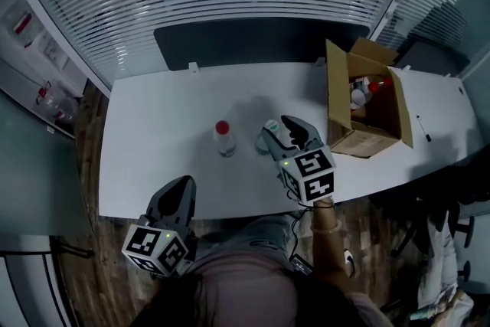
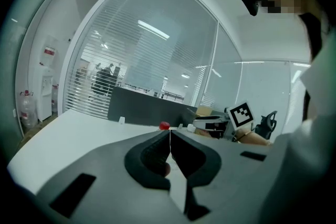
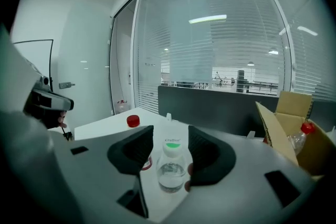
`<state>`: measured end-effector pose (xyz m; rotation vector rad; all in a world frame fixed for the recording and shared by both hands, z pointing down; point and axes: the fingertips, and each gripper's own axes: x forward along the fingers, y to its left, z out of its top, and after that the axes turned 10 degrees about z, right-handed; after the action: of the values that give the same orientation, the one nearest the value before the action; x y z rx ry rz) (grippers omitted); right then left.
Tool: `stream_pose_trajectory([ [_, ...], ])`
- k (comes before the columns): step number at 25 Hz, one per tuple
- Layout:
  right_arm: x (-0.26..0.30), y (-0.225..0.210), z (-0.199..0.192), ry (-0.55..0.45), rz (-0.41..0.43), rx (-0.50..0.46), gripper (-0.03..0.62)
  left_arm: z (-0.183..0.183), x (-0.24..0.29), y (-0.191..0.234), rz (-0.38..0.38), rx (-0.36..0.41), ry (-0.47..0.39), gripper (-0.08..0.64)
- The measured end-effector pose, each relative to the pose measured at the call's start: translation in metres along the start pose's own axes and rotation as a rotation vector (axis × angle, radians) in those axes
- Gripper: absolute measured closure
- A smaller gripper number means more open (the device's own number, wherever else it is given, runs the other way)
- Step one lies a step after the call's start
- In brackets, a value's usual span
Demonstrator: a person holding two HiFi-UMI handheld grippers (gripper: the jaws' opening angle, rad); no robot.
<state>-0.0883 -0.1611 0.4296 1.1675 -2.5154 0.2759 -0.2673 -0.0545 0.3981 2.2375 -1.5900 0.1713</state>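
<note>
Green-capped bottle [image 3: 170, 166] stands at desk [image 1: 153, 153] centre, between parted jaws of your right gripper [image 1: 279, 134]. Grasp step: centre the jaws, then close. Left gripper [image 2: 169, 136] clenched, empty, off near edge.

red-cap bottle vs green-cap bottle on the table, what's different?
Cap: the red-cap bottle has a red cap, the green-cap bottle a white one with a green top. Position: the red-cap bottle stands free, left of the green-cap bottle, which stands between the open right tongs. Both are small, clear and upright on the white table.
</note>
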Motion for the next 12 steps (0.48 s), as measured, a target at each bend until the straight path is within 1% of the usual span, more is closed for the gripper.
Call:
stream_pose_trajectory([
  [4, -0.015, 0.001, 0.006, -0.032, -0.031, 0.001, 0.399, -0.003, 0.001, -0.005, -0.030, 0.011, -0.008, 0.551],
  [7, -0.029, 0.002, 0.009, -0.064, -0.039, 0.015, 0.402, -0.007, 0.003, -0.010, -0.063, 0.020, -0.019, 0.551],
  [12, -0.055, 0.000, 0.011, -0.100, -0.089, 0.021, 0.438, -0.007, 0.005, -0.023, -0.104, 0.035, -0.012, 0.551],
])
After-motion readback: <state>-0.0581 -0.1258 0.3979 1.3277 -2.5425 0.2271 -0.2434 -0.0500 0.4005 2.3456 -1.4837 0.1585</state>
